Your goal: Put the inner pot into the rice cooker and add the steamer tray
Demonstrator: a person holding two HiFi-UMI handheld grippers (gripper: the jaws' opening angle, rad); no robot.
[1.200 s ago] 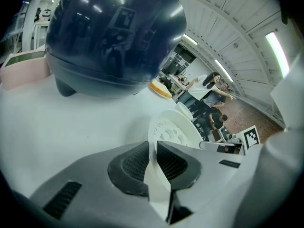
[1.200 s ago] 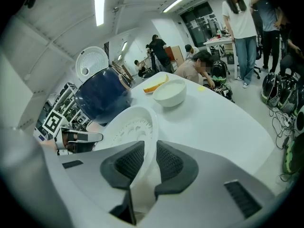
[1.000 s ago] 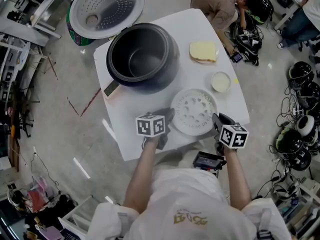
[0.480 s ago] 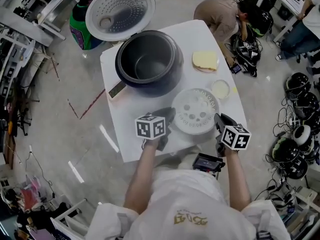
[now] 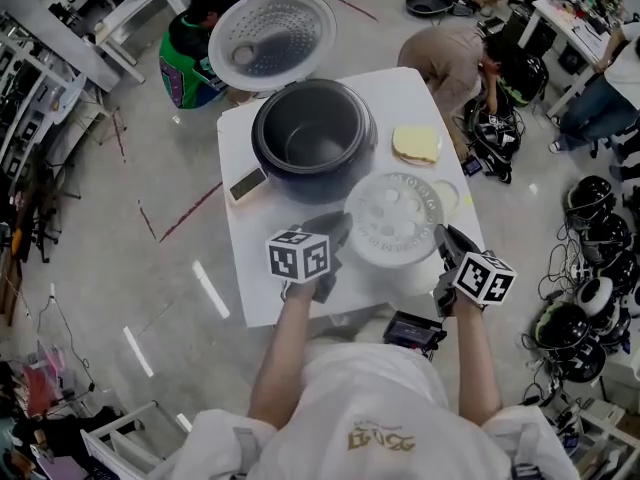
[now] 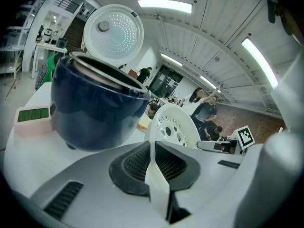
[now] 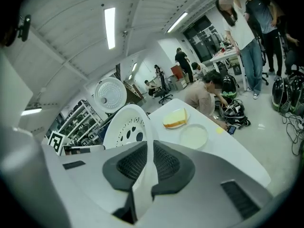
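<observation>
**Tray held by two claws, short of the cooker.** The tray (image 5: 395, 216) is held at opposite edges of its rim. The left claw (image 5: 335, 230) is pressed onto the near-left edge. The right claw (image 5: 447, 238) pinches the near-right edge, and its jaws have just been closing with the rim between them. In each gripper view the thin white rim runs straight between the two dark pads.

The tray appears to hang clear of the surface (image 5: 255, 263), roughly level, over its near right part.

**Governing relation.** The cooker (image 6: 95, 113) stands ahead and to the left of the tray, just beyond its far-left edge. It is nearer the left claw than the right. Its lid (image 5: 270, 38) is thrown back on the far side, so the mouth is open from above. The pot (image 5: 310, 143) appears already seated inside, its pale rim showing just within the cooker's wall.

The tray is round and has no long axis. The line that matters joins the two claws across its width. By judgement, that line must travel forward and leftward, staying level, until the tray is centred over the pot.

**Appearance of the tray.** It is a shallow white disc, seemingly plastic. Round holes are clustered at its centre and a ring of small slots lies near the raised rim. It looks close in width to the pot's mouth.
</observation>
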